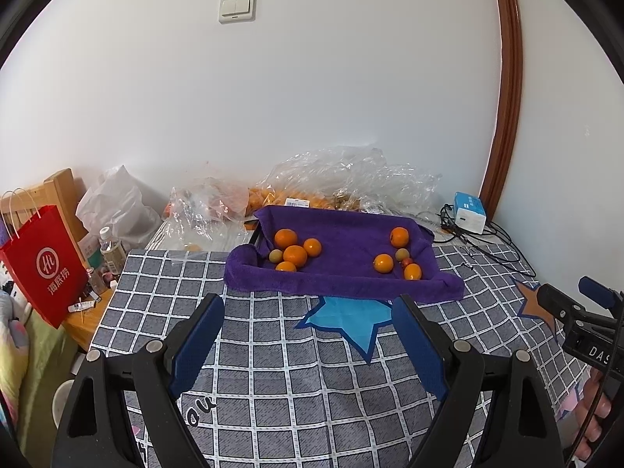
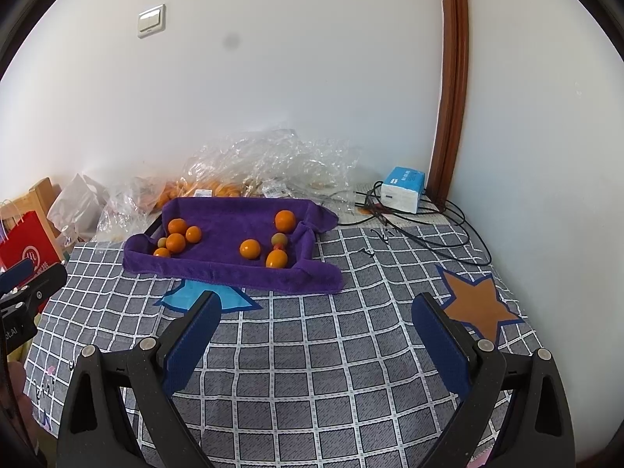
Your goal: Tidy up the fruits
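Observation:
A purple towel (image 1: 343, 249) (image 2: 230, 226) lines a shallow tray on the checked cloth. On its left side lie several oranges (image 1: 295, 254) (image 2: 175, 241) and a small green fruit (image 1: 276, 256) (image 2: 162, 241). On its right side lie oranges (image 1: 383, 263) (image 2: 249, 249), a green fruit (image 1: 401, 254) (image 2: 279, 239) and a small red fruit (image 1: 407, 261). My left gripper (image 1: 308, 308) is open and empty, short of the tray's near edge. My right gripper (image 2: 318, 304) is open and empty, near and right of the tray.
Crumpled clear plastic bags (image 1: 351, 183) (image 2: 269, 163) with more oranges lie behind the tray. A blue-white box (image 1: 470, 212) (image 2: 401, 189) and black cables (image 2: 440, 234) sit at the back right. A red paper bag (image 1: 43, 261) and a bottle (image 1: 111, 249) stand left of the table.

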`<state>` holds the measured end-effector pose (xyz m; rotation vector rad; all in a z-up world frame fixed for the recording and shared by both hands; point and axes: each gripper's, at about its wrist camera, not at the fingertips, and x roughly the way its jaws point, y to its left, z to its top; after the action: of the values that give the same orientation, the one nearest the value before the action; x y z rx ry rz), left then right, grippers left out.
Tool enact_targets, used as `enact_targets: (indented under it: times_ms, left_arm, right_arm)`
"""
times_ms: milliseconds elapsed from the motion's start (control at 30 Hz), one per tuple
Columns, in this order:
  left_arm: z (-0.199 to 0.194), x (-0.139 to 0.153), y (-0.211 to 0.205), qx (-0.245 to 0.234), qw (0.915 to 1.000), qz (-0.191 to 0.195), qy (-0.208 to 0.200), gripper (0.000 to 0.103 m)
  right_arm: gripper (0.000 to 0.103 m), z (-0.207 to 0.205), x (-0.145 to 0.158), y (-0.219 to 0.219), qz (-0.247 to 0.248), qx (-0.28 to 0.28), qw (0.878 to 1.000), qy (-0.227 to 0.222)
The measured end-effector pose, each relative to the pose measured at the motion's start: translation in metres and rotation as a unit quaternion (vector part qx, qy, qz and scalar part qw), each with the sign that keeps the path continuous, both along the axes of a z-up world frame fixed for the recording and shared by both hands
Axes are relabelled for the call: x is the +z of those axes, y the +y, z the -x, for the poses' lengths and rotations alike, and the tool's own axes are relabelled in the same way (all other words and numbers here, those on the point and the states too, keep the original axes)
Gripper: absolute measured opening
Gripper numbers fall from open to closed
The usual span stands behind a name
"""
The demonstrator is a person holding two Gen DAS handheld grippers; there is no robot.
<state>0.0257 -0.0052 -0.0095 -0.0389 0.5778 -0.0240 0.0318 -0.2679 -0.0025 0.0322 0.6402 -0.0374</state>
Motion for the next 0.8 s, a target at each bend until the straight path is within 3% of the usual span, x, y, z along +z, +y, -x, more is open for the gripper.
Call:
enact_targets:
  times_ms: [800]
  left_arm:
    - [0.0005,0.0019,0.0014,0.001,1.0000,0.001,-0.004,0.087]
  right_arm:
    - [0.097,-0.0001,0.0010,0.0007,-0.001,0.003,1.000,-0.003]
